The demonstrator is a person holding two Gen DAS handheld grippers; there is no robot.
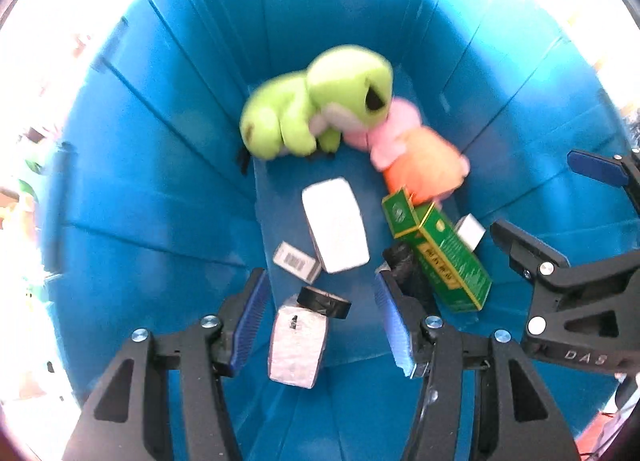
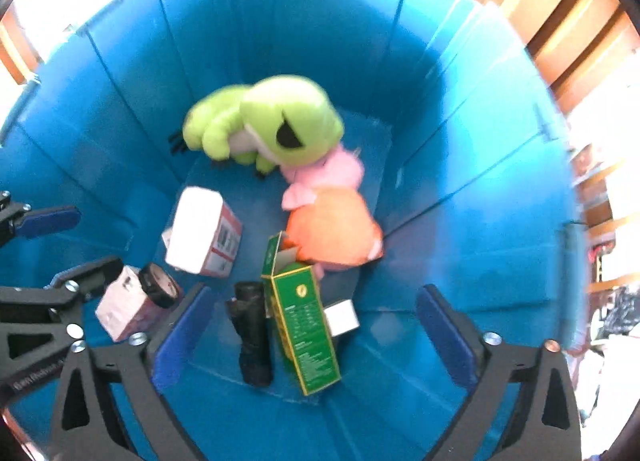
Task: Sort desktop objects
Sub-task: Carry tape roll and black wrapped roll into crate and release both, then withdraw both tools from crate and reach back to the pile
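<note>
While both tools hang over it with nothing between their pads, the blue bin [image 1: 132, 165] holds everything: a green frog plush [image 1: 316, 105] at the far end leans on a pink and orange plush [image 1: 416, 157], a white box [image 1: 336, 229] lies mid-floor, and a green carton [image 2: 300, 325] lies beside a black bundle [image 2: 252, 333]. Below the left tool [image 1: 320, 321], jaws partly apart, sits a pale packet [image 1: 296, 345] under a black tape roll [image 1: 324, 303]. The right tool [image 2: 316, 337] stands wide apart.
</note>
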